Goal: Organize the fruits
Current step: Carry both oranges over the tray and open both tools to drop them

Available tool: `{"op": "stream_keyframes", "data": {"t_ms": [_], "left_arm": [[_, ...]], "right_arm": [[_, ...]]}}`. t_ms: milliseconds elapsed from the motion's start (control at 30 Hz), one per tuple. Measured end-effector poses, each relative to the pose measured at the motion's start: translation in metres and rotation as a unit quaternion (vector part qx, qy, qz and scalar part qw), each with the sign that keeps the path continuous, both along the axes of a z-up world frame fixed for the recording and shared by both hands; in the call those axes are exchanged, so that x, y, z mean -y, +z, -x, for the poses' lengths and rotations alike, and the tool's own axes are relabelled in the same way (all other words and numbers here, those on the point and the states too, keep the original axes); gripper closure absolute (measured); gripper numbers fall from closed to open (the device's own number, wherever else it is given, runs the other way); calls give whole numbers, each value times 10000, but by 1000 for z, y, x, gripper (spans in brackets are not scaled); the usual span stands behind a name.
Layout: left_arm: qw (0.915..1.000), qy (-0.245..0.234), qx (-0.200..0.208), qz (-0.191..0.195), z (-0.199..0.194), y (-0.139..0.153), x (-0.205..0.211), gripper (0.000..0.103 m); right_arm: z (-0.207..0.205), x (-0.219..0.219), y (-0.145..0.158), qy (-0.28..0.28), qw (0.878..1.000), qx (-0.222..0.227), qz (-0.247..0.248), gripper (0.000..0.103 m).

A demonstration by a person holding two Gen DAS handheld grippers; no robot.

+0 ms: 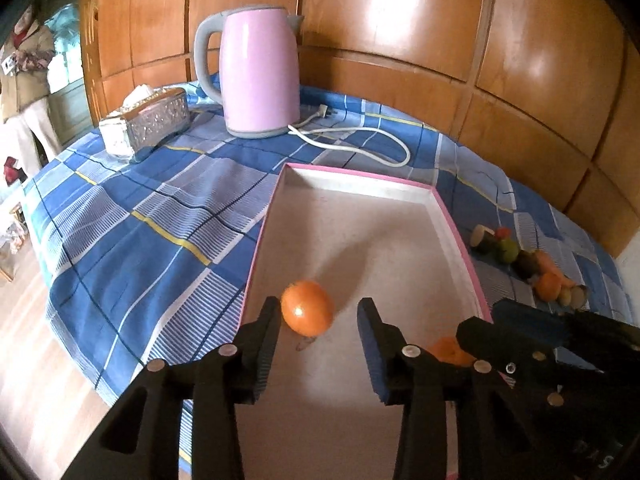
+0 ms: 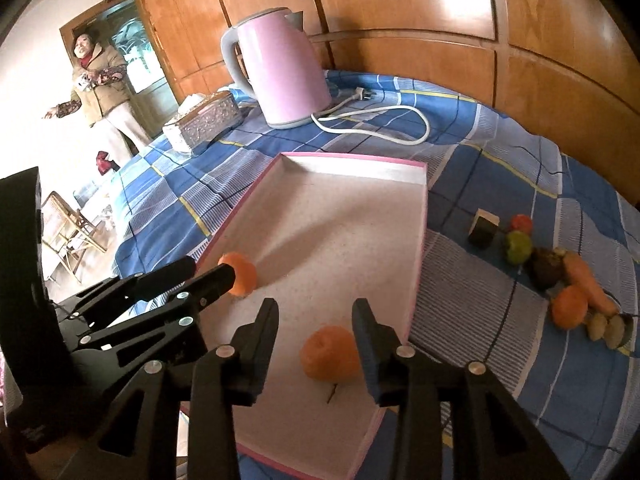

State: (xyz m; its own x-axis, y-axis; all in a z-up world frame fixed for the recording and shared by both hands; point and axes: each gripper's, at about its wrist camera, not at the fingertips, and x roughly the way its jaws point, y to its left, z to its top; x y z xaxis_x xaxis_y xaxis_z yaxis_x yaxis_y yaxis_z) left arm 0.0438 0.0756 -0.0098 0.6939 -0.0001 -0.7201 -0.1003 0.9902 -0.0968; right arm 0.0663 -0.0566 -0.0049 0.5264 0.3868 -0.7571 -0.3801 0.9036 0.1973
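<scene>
— What are your jaws doing?

— My left gripper (image 1: 319,322) has its jaws spread, and an orange (image 1: 307,307) sits between them on the tray floor, touching the left finger. My right gripper (image 2: 315,322) is spread too, with a second orange (image 2: 330,354) between its jaws, close against the right finger. Neither fruit is pinched.

— Where does all that sit?

— Inside the pink-rimmed tray (image 2: 422,216), which fills the middle of both frames. In the right wrist view my left gripper (image 2: 200,276) reaches in from the lower left, its tip at the first orange (image 2: 242,274).

— And the remaining fruit?

— On the blue checked cloth (image 1: 132,216) covering the tabletop, right of the tray in the right wrist view: a third orange (image 2: 570,306), a carrot (image 2: 588,280), a green fruit (image 2: 519,246), a small red one (image 2: 521,223), a dark block (image 2: 483,228).

— Anything farther out?

— A pink kettle (image 1: 260,72) in the upper middle, its white cord (image 1: 360,144) looping behind the tray, a tissue box (image 1: 146,122) to its left, a person (image 2: 100,88) standing at upper left.
</scene>
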Motion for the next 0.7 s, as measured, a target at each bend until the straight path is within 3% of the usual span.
{"op": "stream_keyframes", "data": {"t_ms": [200, 400, 500, 700], "left_arm": [[9999, 38, 85, 52, 6, 8, 3, 49], [9999, 23, 121, 27, 9, 13, 10, 48], [9999, 31, 116, 112, 11, 14, 12, 40], [9997, -92, 229, -19, 15, 19, 25, 40]], "right_arm": [[6, 10, 1, -261, 9997, 2, -23, 64], [13, 22, 8, -532, 9984, 188, 22, 64], [16, 28, 12, -643, 9975, 293, 49, 64], [20, 44, 12, -936, 9949, 373, 93, 64]]}}
